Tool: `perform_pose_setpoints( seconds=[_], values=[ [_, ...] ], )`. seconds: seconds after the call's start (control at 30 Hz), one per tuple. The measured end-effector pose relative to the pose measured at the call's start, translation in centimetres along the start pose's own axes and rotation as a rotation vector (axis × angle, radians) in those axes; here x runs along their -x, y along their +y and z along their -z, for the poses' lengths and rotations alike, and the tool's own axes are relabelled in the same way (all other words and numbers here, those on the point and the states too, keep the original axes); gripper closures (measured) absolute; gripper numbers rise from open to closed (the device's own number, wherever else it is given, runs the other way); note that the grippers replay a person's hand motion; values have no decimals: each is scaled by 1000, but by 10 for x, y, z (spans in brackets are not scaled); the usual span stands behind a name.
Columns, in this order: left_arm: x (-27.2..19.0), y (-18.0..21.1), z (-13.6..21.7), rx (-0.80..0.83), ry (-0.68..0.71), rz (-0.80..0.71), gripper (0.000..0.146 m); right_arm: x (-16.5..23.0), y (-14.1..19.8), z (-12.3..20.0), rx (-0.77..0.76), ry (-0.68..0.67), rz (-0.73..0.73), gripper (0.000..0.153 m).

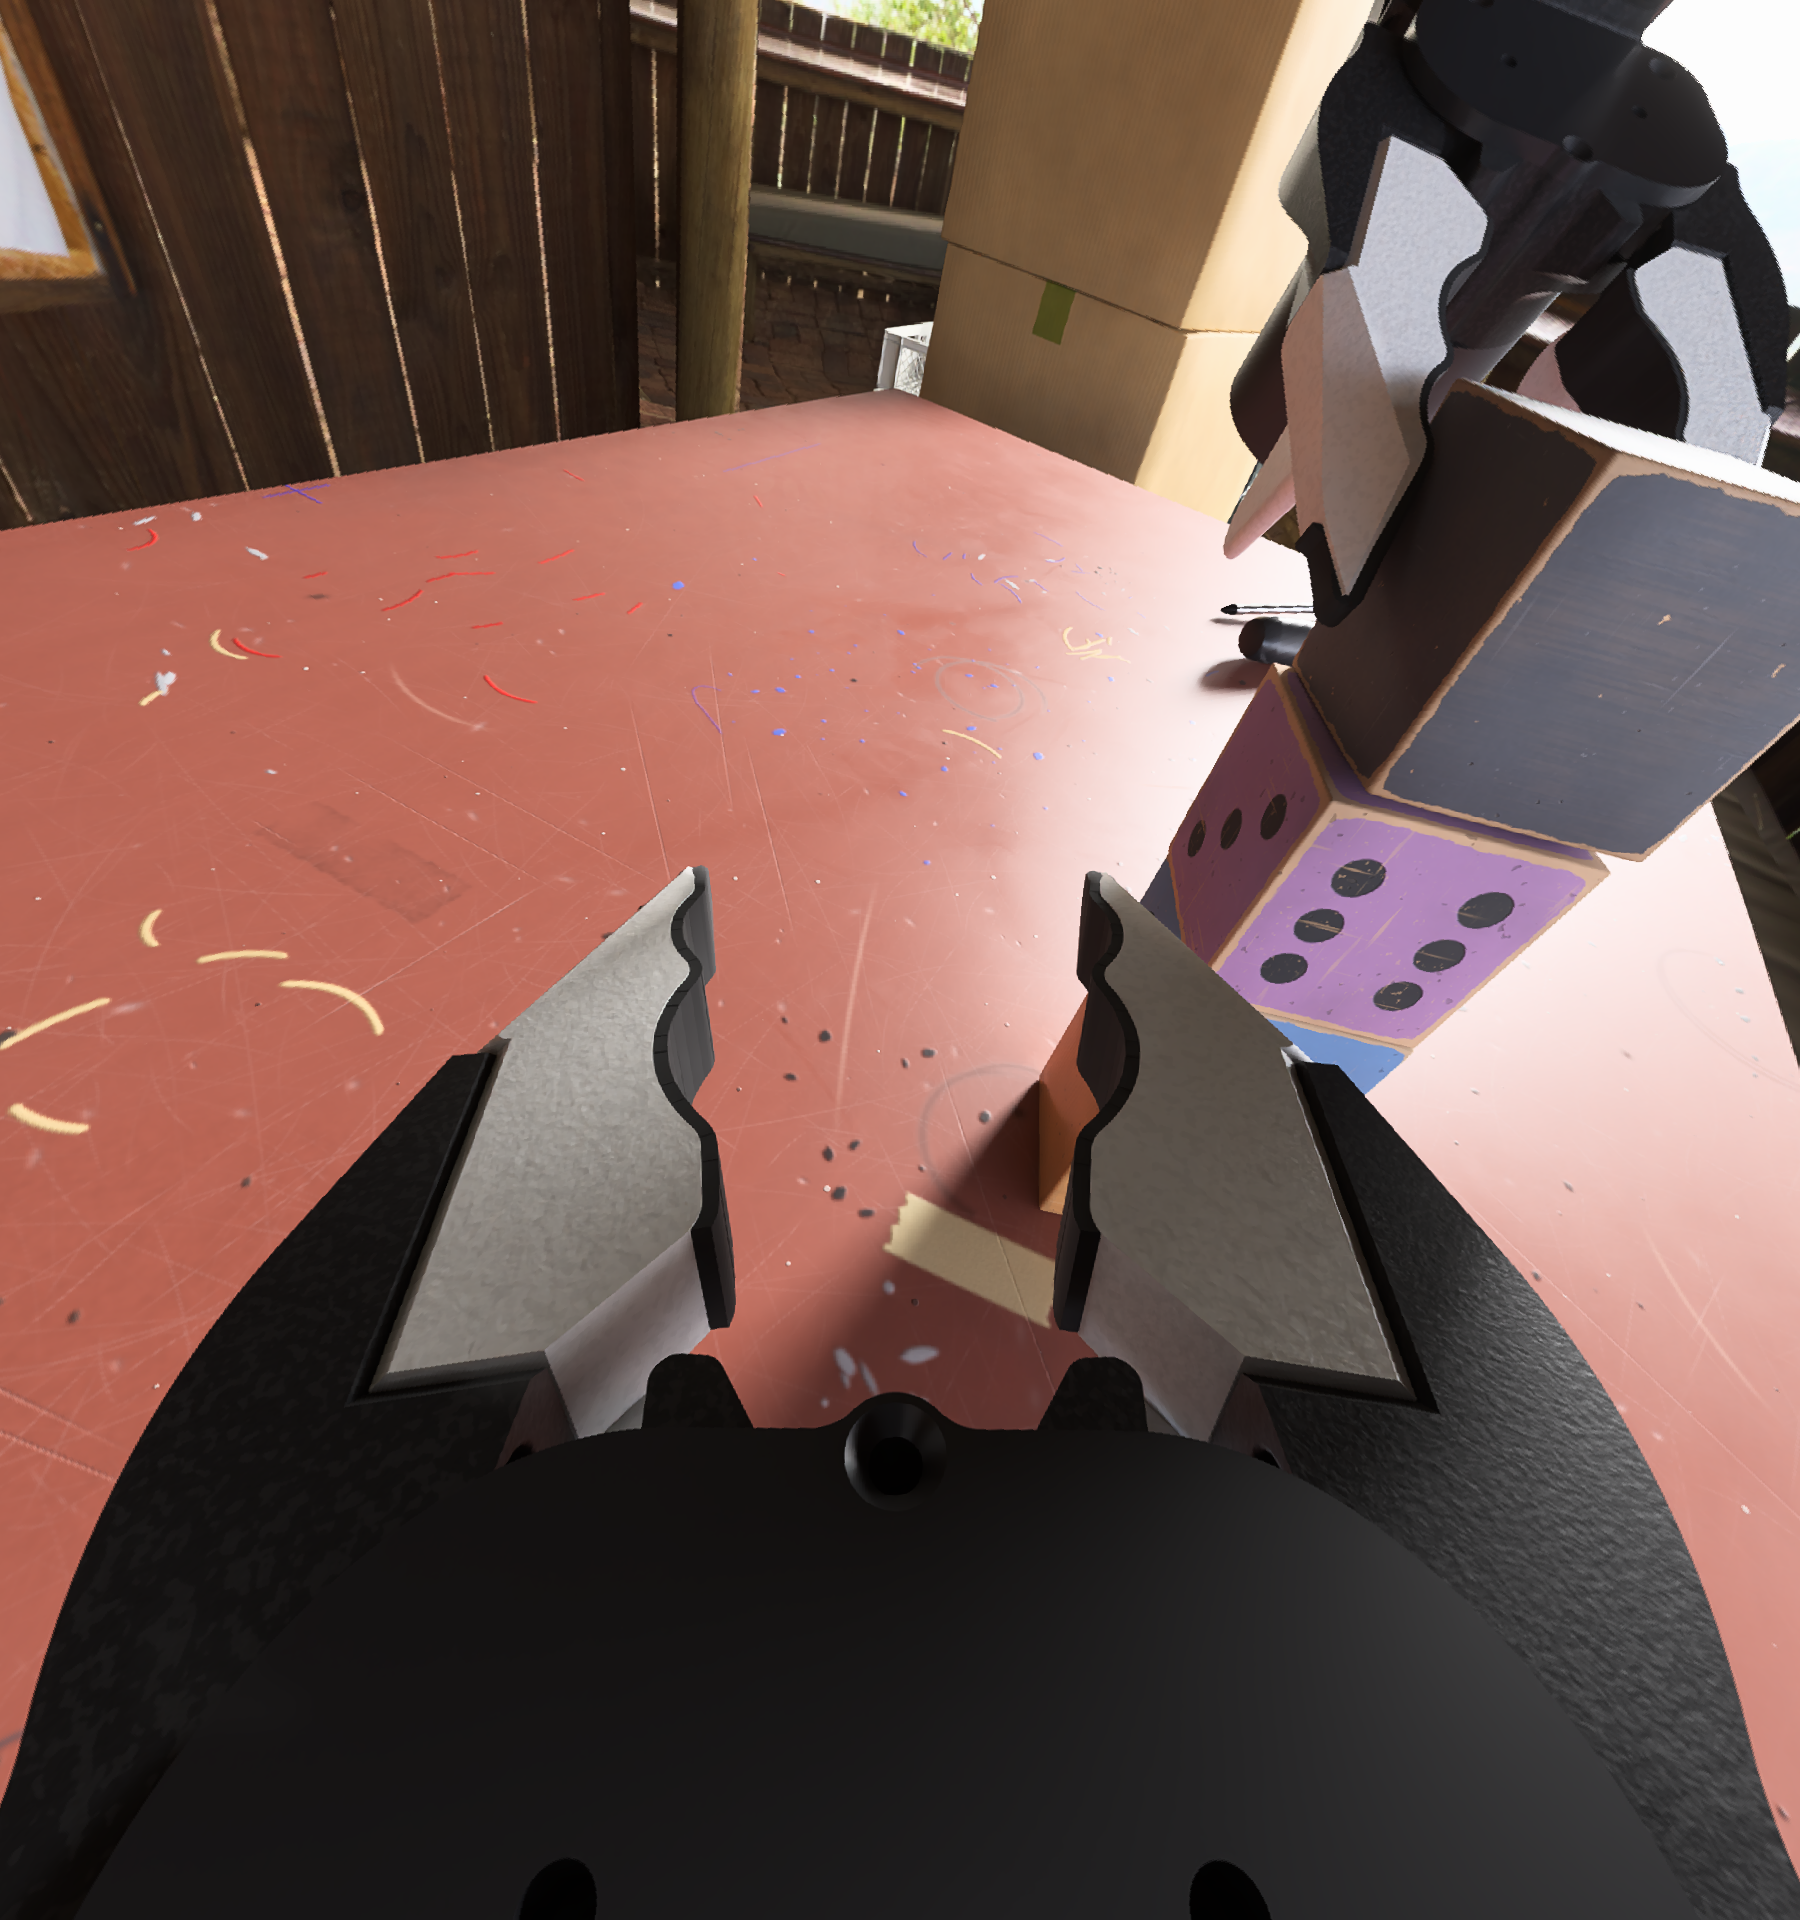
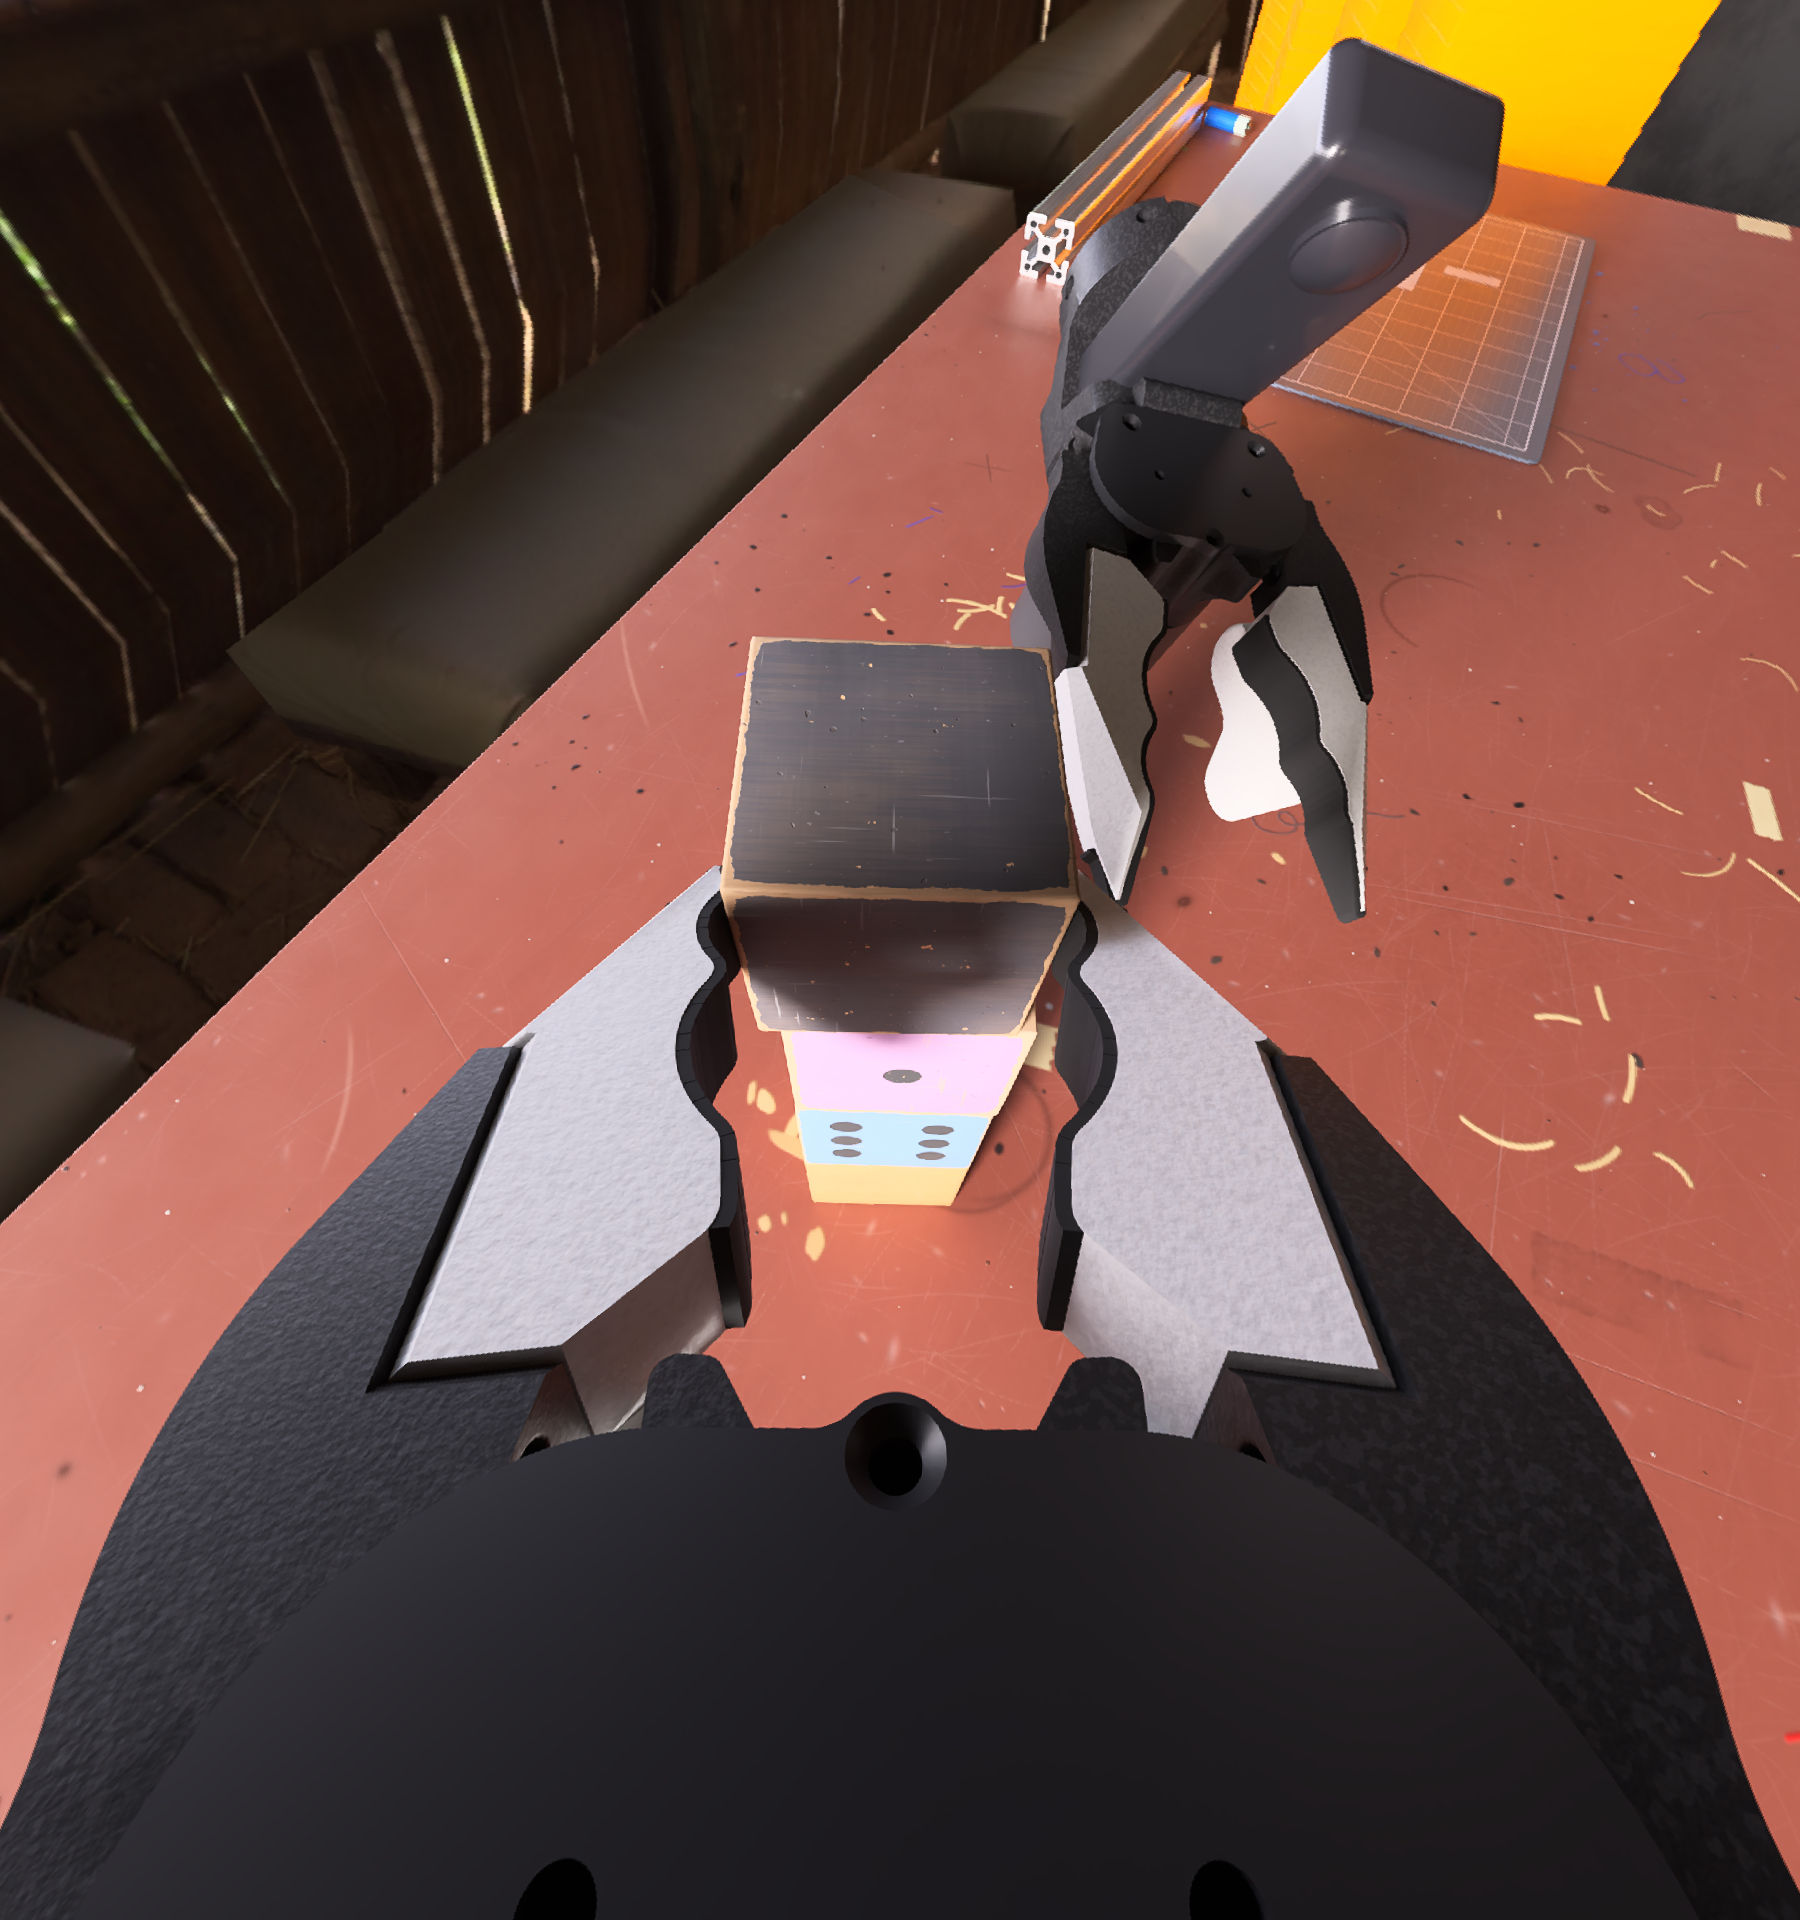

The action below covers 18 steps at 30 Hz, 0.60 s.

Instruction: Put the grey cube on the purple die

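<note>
The grey cube (image 2: pixel 896 769) sits on top of the purple die (image 2: pixel 896 1075), which stands on a blue die (image 2: pixel 891 1138) and a yellow block (image 2: pixel 885 1184). My right gripper (image 2: pixel 898 914) has one fingertip against each side of the cube. In the left wrist view the same stack is at the right: grey cube (image 1: pixel 1602 644), purple die (image 1: pixel 1395 925), with the right gripper (image 1: pixel 1478 457) over it. My left gripper (image 1: pixel 893 894) is open and empty, just left of the stack; it also shows in the right wrist view (image 2: pixel 1234 894).
The red table (image 1: pixel 460 779) ends at a wooden fence on the far side. Cardboard boxes (image 1: pixel 1104 260) stand behind the stack. A pen (image 1: pixel 1270 634) lies near it. A grey cutting mat (image 2: pixel 1447 343) and an aluminium bar (image 2: pixel 1114 166) lie farther off.
</note>
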<state>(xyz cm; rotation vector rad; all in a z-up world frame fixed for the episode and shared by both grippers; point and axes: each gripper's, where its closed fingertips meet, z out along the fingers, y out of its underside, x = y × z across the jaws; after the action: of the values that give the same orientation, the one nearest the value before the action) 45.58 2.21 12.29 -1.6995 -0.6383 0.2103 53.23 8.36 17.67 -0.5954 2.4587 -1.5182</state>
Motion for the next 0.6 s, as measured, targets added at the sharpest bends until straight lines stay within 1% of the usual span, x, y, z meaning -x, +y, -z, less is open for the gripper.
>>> perform_pose_setpoints(
  seconds=[0.6],
  values=[
    [-1, -1, 1, -6, 4, 0, 75, -2, 0, -1, -1, 25, 12, 92]
  ],
)
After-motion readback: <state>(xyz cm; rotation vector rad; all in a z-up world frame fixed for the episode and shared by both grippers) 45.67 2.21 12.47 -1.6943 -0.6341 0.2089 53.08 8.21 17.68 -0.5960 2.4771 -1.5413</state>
